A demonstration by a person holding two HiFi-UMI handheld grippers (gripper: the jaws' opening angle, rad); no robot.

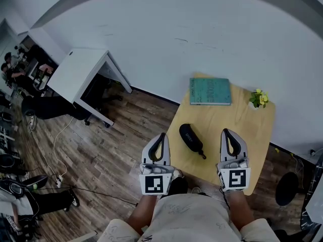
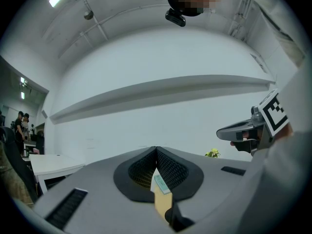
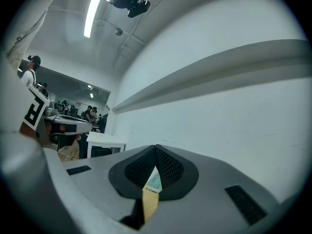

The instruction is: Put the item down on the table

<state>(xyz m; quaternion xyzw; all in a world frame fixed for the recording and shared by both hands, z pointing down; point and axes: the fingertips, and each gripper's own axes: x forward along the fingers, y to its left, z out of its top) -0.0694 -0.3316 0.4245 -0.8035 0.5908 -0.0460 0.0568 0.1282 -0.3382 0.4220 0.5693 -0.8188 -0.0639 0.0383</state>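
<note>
A black oblong case (image 1: 191, 139) lies on the small wooden table (image 1: 252, 135), apart from both grippers. My left gripper (image 1: 162, 136) hovers just off the table's left edge, its jaws shut with nothing between them. My right gripper (image 1: 225, 133) is over the table's near part, to the right of the case, and is also shut and empty. In the left gripper view the left gripper (image 2: 156, 149) has its jaws meeting at the tip, with the right gripper (image 2: 243, 130) at the right. The right gripper (image 3: 156, 147) shows the same shut jaws in its own view.
A teal book (image 1: 210, 91) and a small yellow-flowered plant (image 1: 259, 98) sit at the table's far end near the white wall. A white desk (image 1: 75, 74) stands to the left over wood floor with cables. People sit at the far left. A dark stool (image 1: 287, 188) is on the right.
</note>
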